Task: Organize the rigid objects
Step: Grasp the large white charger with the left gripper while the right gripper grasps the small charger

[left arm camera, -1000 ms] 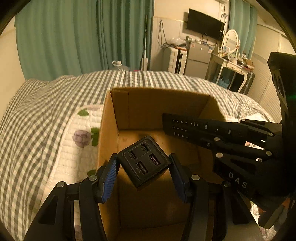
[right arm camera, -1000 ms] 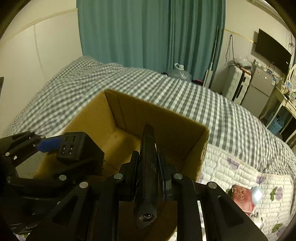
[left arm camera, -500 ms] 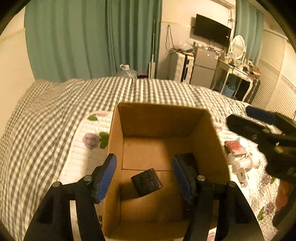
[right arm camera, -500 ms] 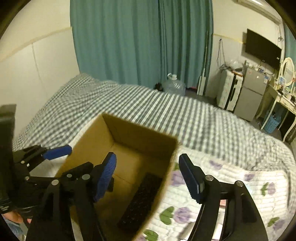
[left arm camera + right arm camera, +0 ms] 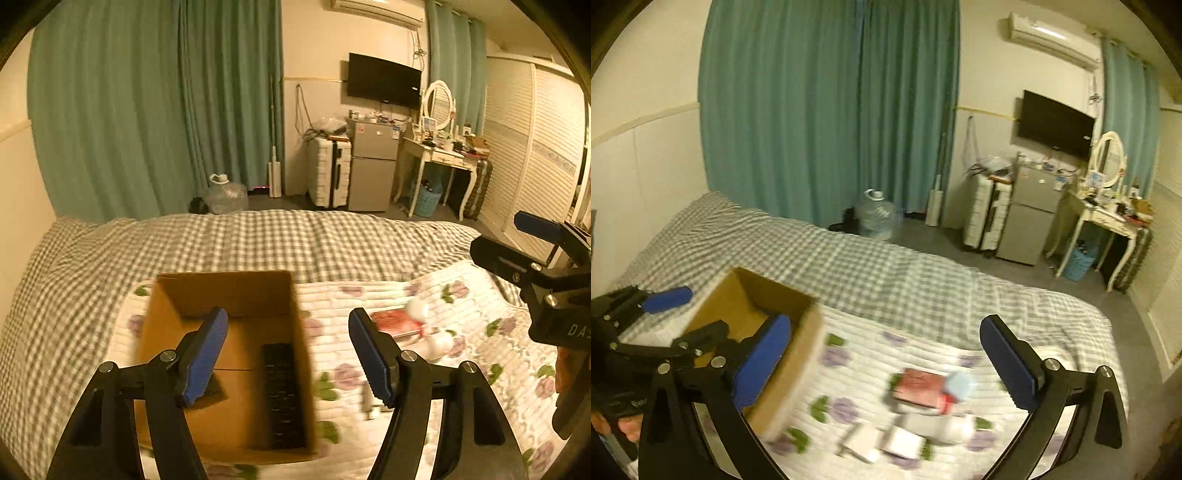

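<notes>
Two claws are in our hands, and nothing sits between the pads of either. Our left gripper (image 5: 288, 354) has its jaws spreading apart above the open cardboard box (image 5: 162, 325), which lies below and slightly left of its fingertips. Inside the box, a black remote control (image 5: 282, 395) lies flat along the right wall, just under the gap between the pads; a small dark object shows beside the left pad, too hidden for us to name. Our right gripper (image 5: 886, 360) is also widening, its jaws far apart and empty, with the box at its left pad. Below and between its fingers, on the floral quilt (image 5: 857, 369), we see a red booklet (image 5: 918, 384) and several blurred white items (image 5: 905, 439). A checked bedspread (image 5: 886, 273) stretches beyond both claws.
</notes>
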`<state>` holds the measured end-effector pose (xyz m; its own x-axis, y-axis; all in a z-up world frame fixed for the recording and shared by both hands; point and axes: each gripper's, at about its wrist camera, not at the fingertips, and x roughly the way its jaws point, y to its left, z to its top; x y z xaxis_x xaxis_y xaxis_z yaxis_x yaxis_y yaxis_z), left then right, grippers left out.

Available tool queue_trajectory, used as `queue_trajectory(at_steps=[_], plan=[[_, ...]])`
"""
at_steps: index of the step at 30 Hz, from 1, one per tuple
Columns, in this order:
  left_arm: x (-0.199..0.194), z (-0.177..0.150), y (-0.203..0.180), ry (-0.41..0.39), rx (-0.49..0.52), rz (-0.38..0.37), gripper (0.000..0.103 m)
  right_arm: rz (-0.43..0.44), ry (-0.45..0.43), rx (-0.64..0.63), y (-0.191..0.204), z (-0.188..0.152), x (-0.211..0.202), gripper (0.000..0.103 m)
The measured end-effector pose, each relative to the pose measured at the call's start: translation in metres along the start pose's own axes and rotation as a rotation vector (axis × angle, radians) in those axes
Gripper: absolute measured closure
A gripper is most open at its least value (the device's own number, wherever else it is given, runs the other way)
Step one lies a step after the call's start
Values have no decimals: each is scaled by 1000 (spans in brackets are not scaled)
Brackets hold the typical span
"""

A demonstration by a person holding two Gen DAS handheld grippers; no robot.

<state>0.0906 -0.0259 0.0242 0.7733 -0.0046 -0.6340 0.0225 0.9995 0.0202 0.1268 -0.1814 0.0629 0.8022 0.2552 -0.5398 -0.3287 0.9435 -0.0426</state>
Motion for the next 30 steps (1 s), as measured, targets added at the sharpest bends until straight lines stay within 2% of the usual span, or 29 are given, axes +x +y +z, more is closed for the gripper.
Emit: queue_trajectory(at_steps=[4,8,14,19,21,24,30], plan=[[19,-7,-38,50,28,-26,32,-60,39,-3,-39,-17,-2,0],[42,-26,-72,95,49,-24,32,-71,95,11,-70,-46,8,0],[86,-61,-104,184,57,-15,32,-56,167,5,-101,-88,39,0],[114,-95,-107,210,53,-1,32,-27,231,73,-112,-119,63,0],[124,-103,-104,240,50,-2,32,-5,274,73,-113,-127,68,0],[135,-114,-102,275,40,-13,32,-12,286,66,-113,-132,70,0],[145,-125,-108,300,64,-85,32,-13,307,44,-107,-133,74,0]])
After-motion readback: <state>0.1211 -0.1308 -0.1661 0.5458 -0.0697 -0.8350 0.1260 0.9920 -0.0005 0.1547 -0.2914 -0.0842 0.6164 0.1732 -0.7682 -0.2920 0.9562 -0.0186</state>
